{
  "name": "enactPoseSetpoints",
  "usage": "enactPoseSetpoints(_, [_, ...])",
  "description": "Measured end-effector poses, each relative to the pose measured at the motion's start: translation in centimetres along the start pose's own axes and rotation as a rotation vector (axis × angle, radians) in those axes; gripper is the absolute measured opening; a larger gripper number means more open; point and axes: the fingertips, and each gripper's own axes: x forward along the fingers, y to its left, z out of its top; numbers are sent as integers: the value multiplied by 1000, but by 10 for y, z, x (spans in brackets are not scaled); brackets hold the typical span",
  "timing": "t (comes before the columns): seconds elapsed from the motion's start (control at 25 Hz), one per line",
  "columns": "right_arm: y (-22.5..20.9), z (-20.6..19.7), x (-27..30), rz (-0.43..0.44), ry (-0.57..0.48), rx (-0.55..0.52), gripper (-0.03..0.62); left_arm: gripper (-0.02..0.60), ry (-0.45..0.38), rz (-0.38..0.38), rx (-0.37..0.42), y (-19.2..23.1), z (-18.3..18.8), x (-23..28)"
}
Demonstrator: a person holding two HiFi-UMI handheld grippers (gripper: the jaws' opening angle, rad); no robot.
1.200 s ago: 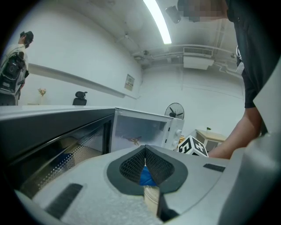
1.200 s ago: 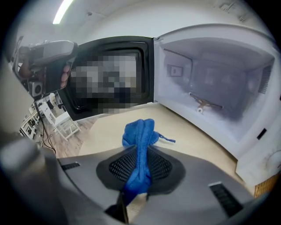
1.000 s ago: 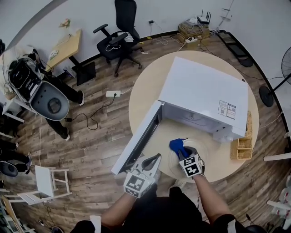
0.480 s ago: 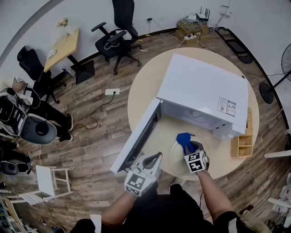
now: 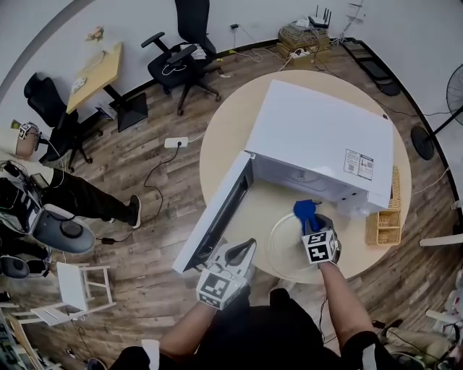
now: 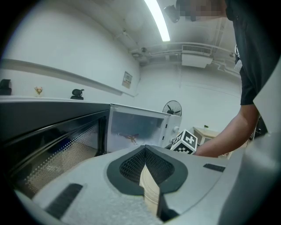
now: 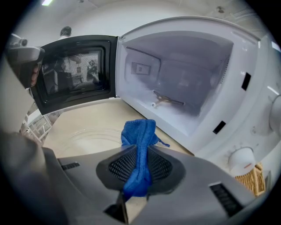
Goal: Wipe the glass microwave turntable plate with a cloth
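Plate (image 5: 279, 248) beneath right gripper (image 5: 312, 222) clamping cloth (image 5: 305, 209).

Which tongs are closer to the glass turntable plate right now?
Right. The right tongs hold the blue cloth over the far side of the plate; the left tongs hang off its left, by the open microwave door.

Wood-plank floor (image 5: 159, 238), white walls (image 5: 43, 22), black office chair (image 5: 184, 61), round table (image 5: 224, 137)

turntable plate (image 5: 283, 247) lies on the table (image 5: 224, 141) before the open microwave (image 5: 325, 137).
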Motion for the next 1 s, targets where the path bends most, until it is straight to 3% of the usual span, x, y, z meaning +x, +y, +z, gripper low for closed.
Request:
enactPoseSetpoints(0.48, [-18,-3,3,-40,5,-18,69,6,-2,1,1,-2,0,4])
enactPoseSetpoints(0.76, [-23,16,-21,-66,-78,11,67,6,2,1,-3,-3,-3,4])
enactPoseSetpoints(1.0, [-7,36,-46,-17,-137,39,67,6,4,1,-4,-4,-4,4])
